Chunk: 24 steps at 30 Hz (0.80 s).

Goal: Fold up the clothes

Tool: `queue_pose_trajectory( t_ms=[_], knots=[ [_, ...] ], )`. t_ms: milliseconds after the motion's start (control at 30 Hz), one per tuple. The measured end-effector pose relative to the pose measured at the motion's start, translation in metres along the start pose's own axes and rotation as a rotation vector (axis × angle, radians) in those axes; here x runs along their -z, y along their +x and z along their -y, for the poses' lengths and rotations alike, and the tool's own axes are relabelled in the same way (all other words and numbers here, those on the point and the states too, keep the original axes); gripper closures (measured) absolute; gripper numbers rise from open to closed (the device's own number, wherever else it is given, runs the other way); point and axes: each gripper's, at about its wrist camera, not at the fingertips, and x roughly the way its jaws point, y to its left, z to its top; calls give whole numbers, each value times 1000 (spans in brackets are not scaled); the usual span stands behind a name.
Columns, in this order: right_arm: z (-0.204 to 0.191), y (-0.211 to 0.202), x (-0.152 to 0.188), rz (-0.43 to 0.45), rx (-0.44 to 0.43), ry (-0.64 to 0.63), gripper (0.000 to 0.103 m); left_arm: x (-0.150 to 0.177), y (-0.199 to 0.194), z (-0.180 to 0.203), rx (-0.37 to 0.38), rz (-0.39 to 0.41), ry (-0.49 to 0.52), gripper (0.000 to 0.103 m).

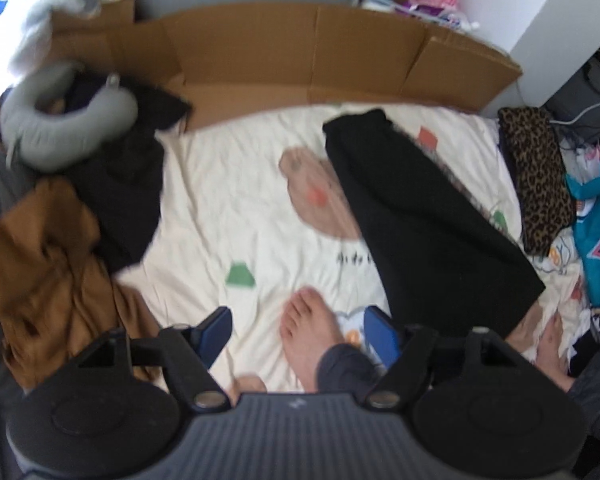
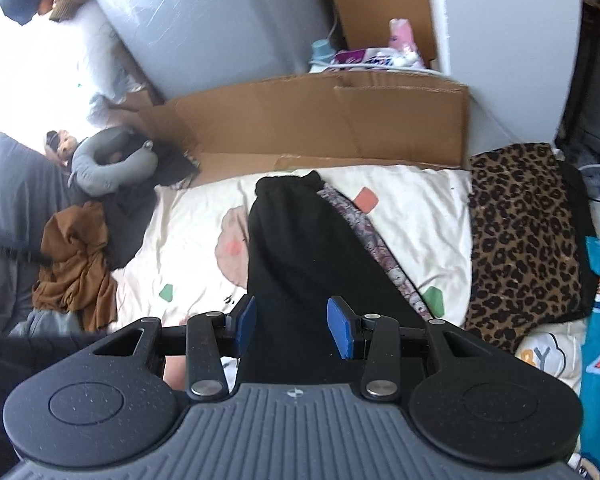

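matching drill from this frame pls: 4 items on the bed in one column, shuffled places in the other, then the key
Items:
1. long black folded garment
2. leopard-print cloth
3. crumpled brown garment
4. grey U-shaped neck pillow

Places (right wrist view):
A. far left corner, on dark clothes
B. middle of the cream printed sheet, running away from the right gripper
C. right edge of the sheet, beside teal fabric
D. left edge, nearer than the pillow

Pairs: 1-B, 2-C, 3-D, 4-A
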Motion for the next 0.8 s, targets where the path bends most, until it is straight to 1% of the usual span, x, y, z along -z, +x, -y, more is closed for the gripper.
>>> queue_pose_trajectory(
  t_ms=[67,200,300,367,467,667,800],
  knots=[
    [-1,6,-6,-18,6,-25,56,-25,-3,5,-8,15,0,28],
    [9,17,-18,-34,7,-37,56,-77,-5,24,18,40,12,28],
    [21,29,-23,-42,3,-29,57,-112,0,45,25,50,27,28],
    [31,39,-25,-58,-17,-2,57,-132,8,61,28,51,43,28],
    [42,55,-27,-84,-38,13,57,-156,27,84,24,41,57,27],
    [67,87,-29,-119,-35,11,57,-193,80,115,50,4,13,27],
    [85,106,-29,-120,-38,13,57,-212,114,130,55,2,-26,27]
  ],
)
